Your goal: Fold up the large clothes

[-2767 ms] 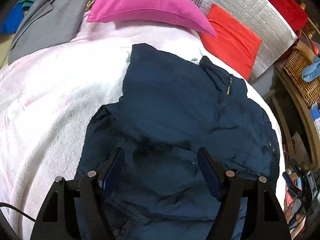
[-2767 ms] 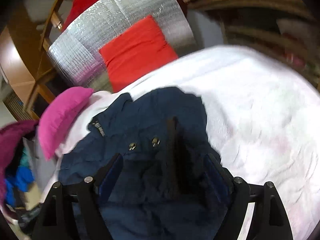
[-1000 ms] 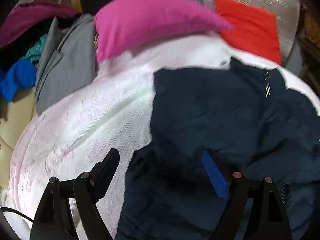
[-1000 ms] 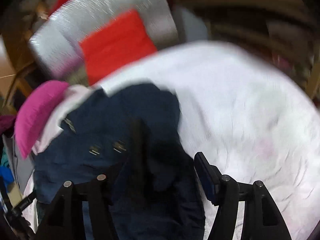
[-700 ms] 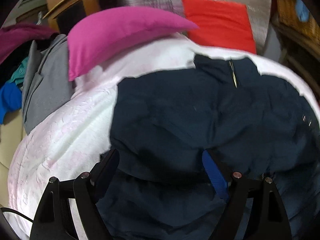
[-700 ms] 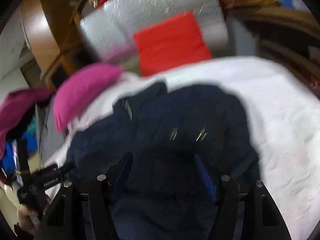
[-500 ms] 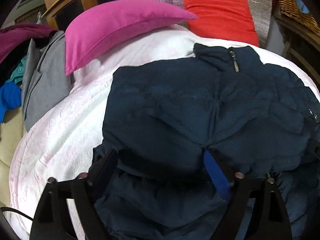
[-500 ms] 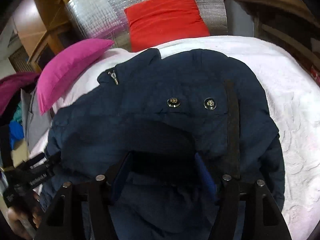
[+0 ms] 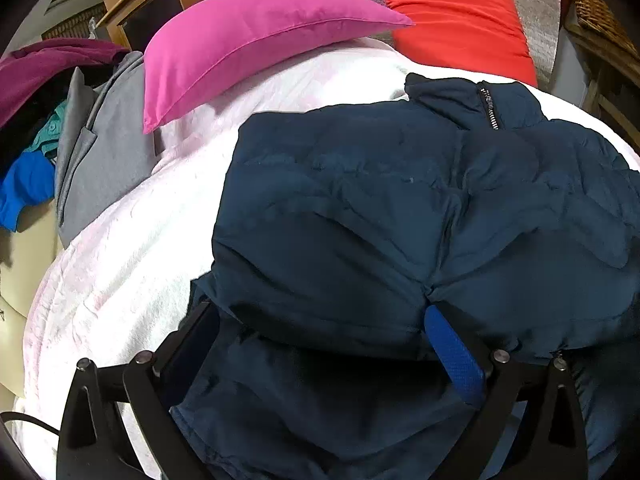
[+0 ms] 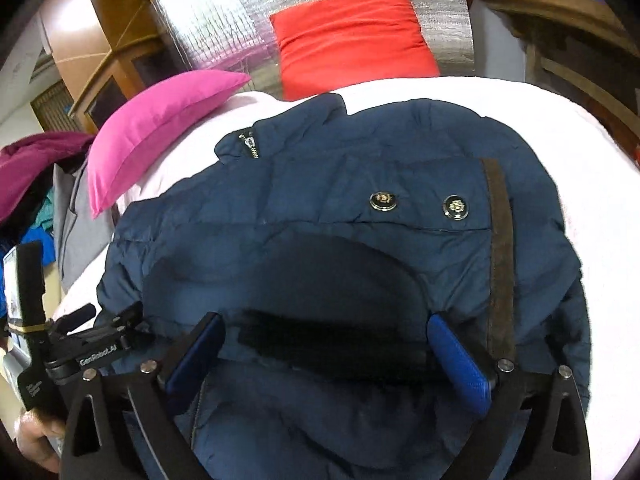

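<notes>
Pale bedspread point(image 9: 132, 240), navy jacket point(image 9: 380, 208) lying across it.
Far behind lean a pink pillow point(image 9: 248, 40) and a red cushion point(image 10: 352, 36). The left gripper point(image 9: 320, 344) and right gripper point(image 10: 324, 344) hover at the jacket's near folded edge, both spread wide, released, grasping nothing. Two snaps point(image 10: 384, 199) show at right.

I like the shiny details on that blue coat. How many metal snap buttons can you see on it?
2. Both sit side by side on the navy jacket near its brown trim: one to the left, one closer to the trim. Folds may hide more.
</notes>
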Tool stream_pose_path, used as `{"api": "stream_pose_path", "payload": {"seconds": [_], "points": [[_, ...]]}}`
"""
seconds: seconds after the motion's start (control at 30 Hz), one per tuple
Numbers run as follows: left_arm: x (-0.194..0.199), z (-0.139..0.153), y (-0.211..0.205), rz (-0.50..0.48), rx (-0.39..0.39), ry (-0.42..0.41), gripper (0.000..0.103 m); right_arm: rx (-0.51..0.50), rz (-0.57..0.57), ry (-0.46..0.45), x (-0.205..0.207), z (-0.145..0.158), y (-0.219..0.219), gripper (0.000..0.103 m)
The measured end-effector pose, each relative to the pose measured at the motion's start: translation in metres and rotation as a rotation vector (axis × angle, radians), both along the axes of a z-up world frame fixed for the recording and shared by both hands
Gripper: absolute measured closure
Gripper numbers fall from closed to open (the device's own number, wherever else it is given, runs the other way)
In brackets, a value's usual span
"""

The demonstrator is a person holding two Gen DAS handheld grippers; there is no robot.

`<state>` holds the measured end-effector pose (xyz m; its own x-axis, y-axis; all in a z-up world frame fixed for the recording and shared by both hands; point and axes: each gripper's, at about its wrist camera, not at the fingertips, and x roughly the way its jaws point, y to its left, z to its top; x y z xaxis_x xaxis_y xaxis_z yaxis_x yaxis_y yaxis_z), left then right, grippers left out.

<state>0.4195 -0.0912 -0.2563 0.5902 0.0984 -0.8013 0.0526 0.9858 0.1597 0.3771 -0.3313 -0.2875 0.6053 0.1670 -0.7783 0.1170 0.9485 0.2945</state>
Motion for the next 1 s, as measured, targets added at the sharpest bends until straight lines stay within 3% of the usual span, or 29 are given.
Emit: {"api": "stream_pose_path", "payload": {"seconds": [0.2,0.33,0.43,0.57,0.77,1.0], "points": [[-0.009,0.023,-0.006,-0.05,-0.009,-0.095,0.001,-0.091,-0.091,-0.149,-0.016,0.038,-0.013,0.0],[-0.011,0.021,-0.011,-0.075,-0.009,-0.1,0.001,-0.018,-0.157,-0.056,-0.008,0.017,-0.036,0.0],[-0.005,0.012,-0.013,-0.085,0.014,-0.078,0.001,0.009,-0.19,0.065,0.004,-0.009,-0.049,0.001],[-0.005,0.012,-0.012,-0.078,0.0,-0.07,0.001,0.04,-0.205,0.042,-0.001,-0.003,-0.054,0.0],[-0.006,0.013,-0.012,-0.077,-0.002,-0.077,0.001,0.084,-0.235,-0.067,-0.011,0.018,-0.061,0.0],[-0.009,0.009,-0.012,-0.073,0.002,-0.068,0.001,0.058,-0.212,0.055,0.002,-0.007,-0.055,0.0]]}}
